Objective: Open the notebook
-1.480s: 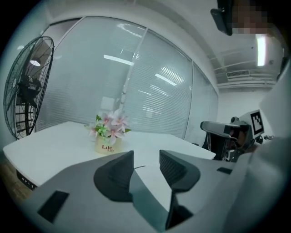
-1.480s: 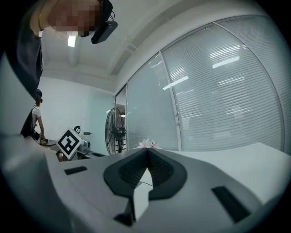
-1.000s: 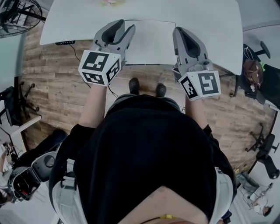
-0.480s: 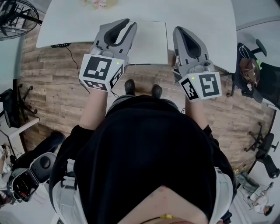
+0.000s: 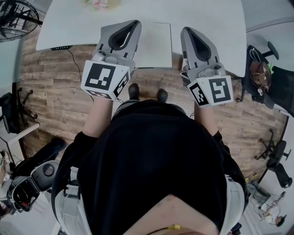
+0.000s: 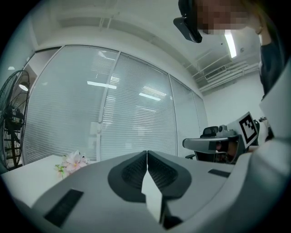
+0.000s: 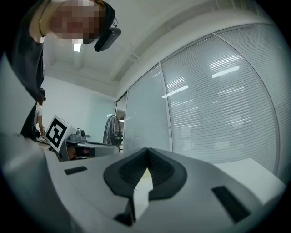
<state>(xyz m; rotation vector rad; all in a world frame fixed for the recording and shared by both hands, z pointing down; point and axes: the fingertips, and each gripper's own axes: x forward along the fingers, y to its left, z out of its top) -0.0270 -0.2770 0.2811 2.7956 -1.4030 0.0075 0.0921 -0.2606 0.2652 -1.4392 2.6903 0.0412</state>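
Observation:
A closed white notebook [image 5: 156,46] lies on the white table [image 5: 211,18] at its near edge, between my two grippers. In the head view my left gripper [image 5: 136,24] hovers over the notebook's left edge and hides that side. Its jaws are shut, meeting tip to tip in the left gripper view [image 6: 146,153], and I see nothing held between them. My right gripper [image 5: 185,31] hangs just right of the notebook, apart from it. It is shut too, its tips closed with nothing between them in the right gripper view [image 7: 146,150].
Pink flowers [image 5: 98,3] [image 6: 72,161] stand at the table's far side. A floor fan [image 5: 18,13] is at the far left and office chairs [image 5: 264,69] are at the right. The person's feet [image 5: 147,92] stand on wood flooring below the table edge.
The left gripper's jaws have gone from open to shut, and it has shifted right over the notebook's left edge. The right gripper has hardly moved.

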